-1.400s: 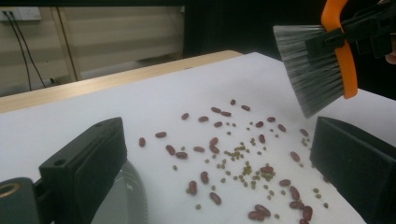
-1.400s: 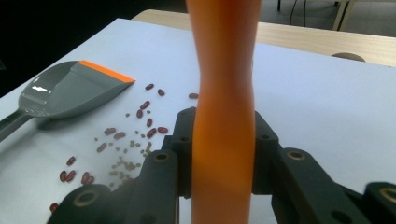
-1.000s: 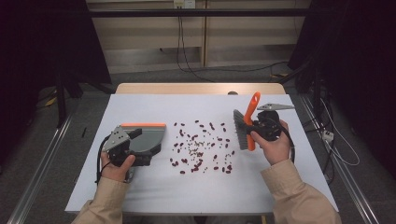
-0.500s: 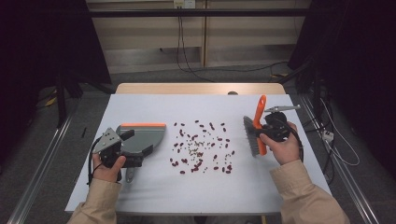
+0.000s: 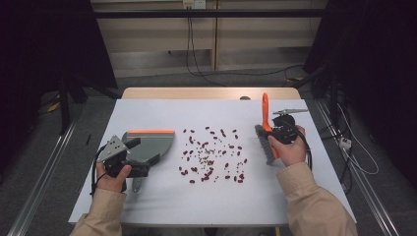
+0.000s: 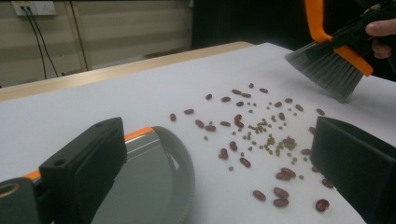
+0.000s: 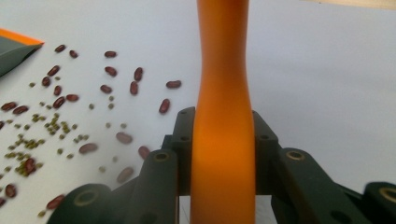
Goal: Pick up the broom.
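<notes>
Counter (image 5: 147, 206): we see a white sheet over it, with a wooden edge at the far side.
Beans (image 5: 211, 156): we note red-brown beans and small green ones scattered mid-counter, between dustpan and brush.
Dustpan (image 5: 150, 145): grey with an orange lip, lying flat on our left, its mouth facing the beans.
Left claw (image 5: 135, 162): we find it at the dustpan's handle; in the left gripper view its jaws stand wide apart, one over the pan, and we cannot tell whether they grip it.
Brush (image 5: 266, 132): orange handle pointing away from us, grey bristles (image 6: 327, 70) aimed at the counter just right of the beans.
Right claw (image 7: 223, 140): clamped tight on the brush handle (image 7: 222, 93).
</notes>
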A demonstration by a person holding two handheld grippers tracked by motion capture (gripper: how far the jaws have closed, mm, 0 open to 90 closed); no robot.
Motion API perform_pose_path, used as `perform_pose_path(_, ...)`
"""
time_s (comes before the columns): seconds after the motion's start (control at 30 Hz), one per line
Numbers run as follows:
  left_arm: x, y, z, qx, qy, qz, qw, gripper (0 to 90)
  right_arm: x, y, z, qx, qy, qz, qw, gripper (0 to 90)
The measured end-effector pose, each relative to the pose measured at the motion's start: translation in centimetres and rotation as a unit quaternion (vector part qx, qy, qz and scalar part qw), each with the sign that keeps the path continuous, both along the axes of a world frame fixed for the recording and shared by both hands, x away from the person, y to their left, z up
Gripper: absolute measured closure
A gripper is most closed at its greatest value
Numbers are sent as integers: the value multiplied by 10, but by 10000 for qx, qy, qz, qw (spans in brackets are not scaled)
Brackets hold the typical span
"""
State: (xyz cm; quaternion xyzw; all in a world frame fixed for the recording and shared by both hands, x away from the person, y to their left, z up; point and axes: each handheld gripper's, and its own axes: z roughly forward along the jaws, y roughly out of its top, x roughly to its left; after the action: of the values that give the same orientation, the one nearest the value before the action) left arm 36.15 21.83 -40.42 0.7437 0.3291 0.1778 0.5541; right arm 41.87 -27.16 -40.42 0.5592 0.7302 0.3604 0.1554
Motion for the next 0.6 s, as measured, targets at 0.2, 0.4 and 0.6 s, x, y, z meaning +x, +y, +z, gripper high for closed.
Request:
perform_pose_path(0.2,1,1,-2,1,8,31,10000,36,10,9,-8,-154,54,1,9999,707)
perform_pose_path(0.4,1,0,-2,9,22,-3,10000,36,14,16,-13,-534,101,118,9985,630)
perform_pose_path(0.6,1,1,-2,16,19,6,10000,36,4,15,-7,-888,141,288,9955,582)
